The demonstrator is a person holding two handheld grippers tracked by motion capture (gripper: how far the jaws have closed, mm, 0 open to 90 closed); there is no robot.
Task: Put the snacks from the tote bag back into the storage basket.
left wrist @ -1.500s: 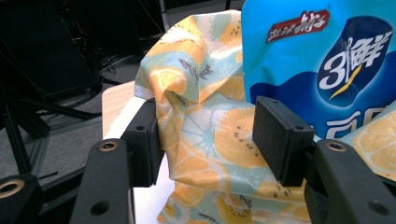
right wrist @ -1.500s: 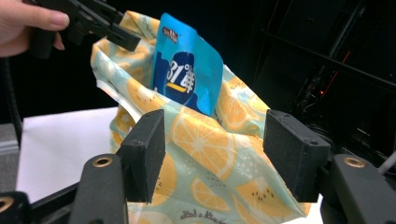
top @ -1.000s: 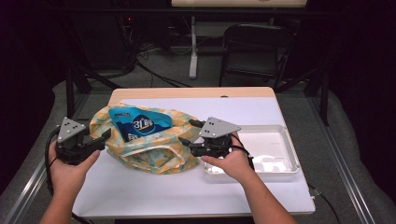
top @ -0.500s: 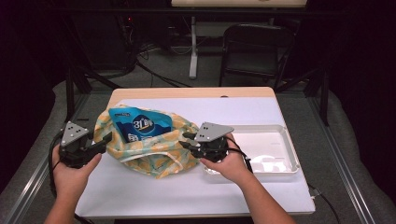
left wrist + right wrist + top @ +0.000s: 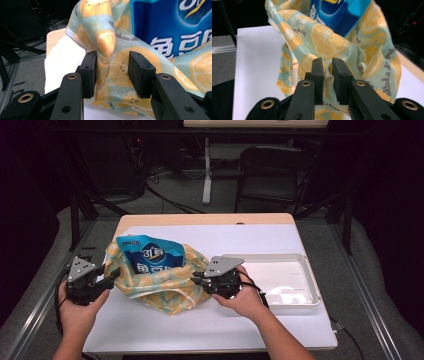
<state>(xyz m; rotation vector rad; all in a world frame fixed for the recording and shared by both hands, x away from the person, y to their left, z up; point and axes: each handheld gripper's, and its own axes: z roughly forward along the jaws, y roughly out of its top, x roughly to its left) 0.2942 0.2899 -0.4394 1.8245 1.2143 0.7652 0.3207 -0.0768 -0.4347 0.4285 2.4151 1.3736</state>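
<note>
Right claw [image 5: 326,65]: jaws have just been closing and now stand nearly together, pinching a fold of the pale blue-green cloth bag printed with yellow lemon slices [image 5: 329,42]; in the high view it meets the bag's right-hand side.
Left claw [image 5: 112,72]: jaws have just been closing but stand apart, with a bunched fold of the bag [image 5: 112,62] between them; the cloth lies against the left pad [image 5: 89,72], and a gap shows before the right one.
Hands: the right hand [image 5: 245,297] and the left hand [image 5: 77,305] each carry a claw, forearms coming in from the tabletop's near edge.
Lemon-print bag [image 5: 155,280]: lies on the left half of the white tabletop [image 5: 210,330], mouth turned toward the far edge, between the two claws.
Blue glossy refill pouch with white lettering [image 5: 150,257]: sits inside the bag, its upper part sticking out of the mouth.
White shallow plastic tray [image 5: 305,280]: rests on the right half of the tabletop, just beside the right hand.
</note>
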